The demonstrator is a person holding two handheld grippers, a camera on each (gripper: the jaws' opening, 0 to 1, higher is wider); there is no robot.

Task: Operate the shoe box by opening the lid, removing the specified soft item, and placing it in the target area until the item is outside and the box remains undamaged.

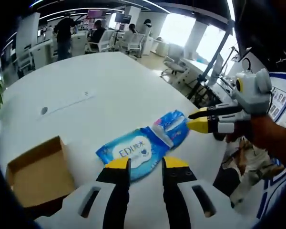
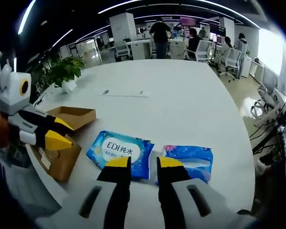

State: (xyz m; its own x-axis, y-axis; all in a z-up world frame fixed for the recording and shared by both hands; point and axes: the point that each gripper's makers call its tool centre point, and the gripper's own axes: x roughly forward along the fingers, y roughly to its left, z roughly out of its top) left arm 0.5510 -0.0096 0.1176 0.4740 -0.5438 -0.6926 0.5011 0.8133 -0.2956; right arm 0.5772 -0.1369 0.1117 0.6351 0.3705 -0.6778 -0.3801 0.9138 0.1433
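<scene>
An open brown cardboard shoe box [image 1: 38, 174] [image 2: 62, 152] sits on the white table, its flap [image 2: 78, 114] folded out. A blue "EDI" wipes pack [image 1: 133, 151] [image 2: 120, 150] lies flat outside the box, and a second blue soft pack [image 1: 171, 126] [image 2: 188, 162] lies beside it, touching it. My left gripper [image 1: 147, 164] is open just short of the EDI pack, with nothing between its jaws; from the right gripper view it [image 2: 57, 133] hangs over the box. My right gripper [image 2: 143, 164] is open above the seam between both packs, and its tips [image 1: 198, 119] sit at the second pack's edge.
The white table [image 1: 86, 76] [image 2: 181, 95] curves away to an edge near the packs. A thin strip [image 2: 124, 94] and a small grey disc [image 1: 44, 110] lie further out. A potted plant [image 2: 62, 71] stands at the rim. Office chairs, desks and people fill the background.
</scene>
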